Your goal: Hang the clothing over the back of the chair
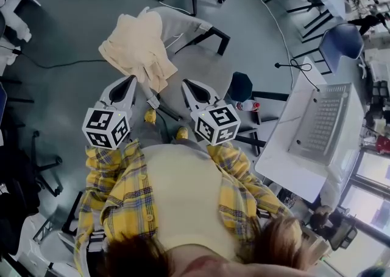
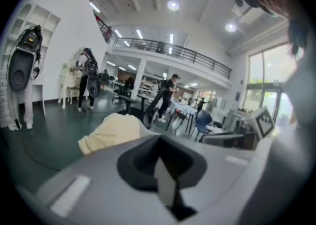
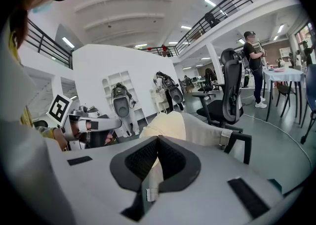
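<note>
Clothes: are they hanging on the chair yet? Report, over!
Left gripper shut, empty; right gripper shut. Cream clothing draped over the grey chair. Nothing blocking the chair, over.

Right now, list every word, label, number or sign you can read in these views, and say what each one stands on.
No text can be read in any view.
Left marker cube and right marker cube: black-and-white square patterns only, no letters or numbers.
Laptop keyboard: key legends too small to read.
Clothing: no print shows.
</note>
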`<state>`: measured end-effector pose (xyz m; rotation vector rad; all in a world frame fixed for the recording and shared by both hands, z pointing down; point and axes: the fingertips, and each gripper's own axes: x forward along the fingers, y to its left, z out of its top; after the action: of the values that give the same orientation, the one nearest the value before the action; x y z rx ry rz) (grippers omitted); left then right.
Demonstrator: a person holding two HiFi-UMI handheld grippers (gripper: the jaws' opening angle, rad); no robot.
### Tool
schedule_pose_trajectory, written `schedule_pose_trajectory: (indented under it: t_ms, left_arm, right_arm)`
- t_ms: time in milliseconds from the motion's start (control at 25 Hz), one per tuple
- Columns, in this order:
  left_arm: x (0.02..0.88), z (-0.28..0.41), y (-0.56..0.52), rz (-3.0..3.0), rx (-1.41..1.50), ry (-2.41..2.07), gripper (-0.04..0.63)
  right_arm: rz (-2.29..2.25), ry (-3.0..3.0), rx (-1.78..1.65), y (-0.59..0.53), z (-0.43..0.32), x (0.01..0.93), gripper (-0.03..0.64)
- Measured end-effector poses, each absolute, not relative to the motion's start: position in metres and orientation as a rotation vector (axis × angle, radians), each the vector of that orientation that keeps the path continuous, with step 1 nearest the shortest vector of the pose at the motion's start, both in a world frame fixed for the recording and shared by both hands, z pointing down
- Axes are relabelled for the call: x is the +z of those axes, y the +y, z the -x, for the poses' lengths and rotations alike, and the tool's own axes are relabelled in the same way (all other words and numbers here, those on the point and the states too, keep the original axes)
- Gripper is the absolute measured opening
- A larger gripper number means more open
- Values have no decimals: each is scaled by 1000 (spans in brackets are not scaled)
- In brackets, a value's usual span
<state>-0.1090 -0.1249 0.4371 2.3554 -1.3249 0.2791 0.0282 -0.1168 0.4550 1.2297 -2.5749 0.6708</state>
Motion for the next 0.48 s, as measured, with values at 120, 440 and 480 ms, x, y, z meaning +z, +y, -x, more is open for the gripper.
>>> schedule_pose_trajectory:
  t_ms: [120, 440, 480]
  left_arm:
    - [440, 107, -123, -2347, 292, -1320, 5]
    - [446, 108, -122, -2320, 331, -1339, 5]
    - [447, 108, -122, -2315, 337, -1344, 5]
  right_arm:
    - [-1225, -2577, 663, -116, -29, 456, 14]
    - [-1236, -2579, 644, -117, -33, 452, 14]
    - [-1239, -2578, 644, -118, -34, 452, 14]
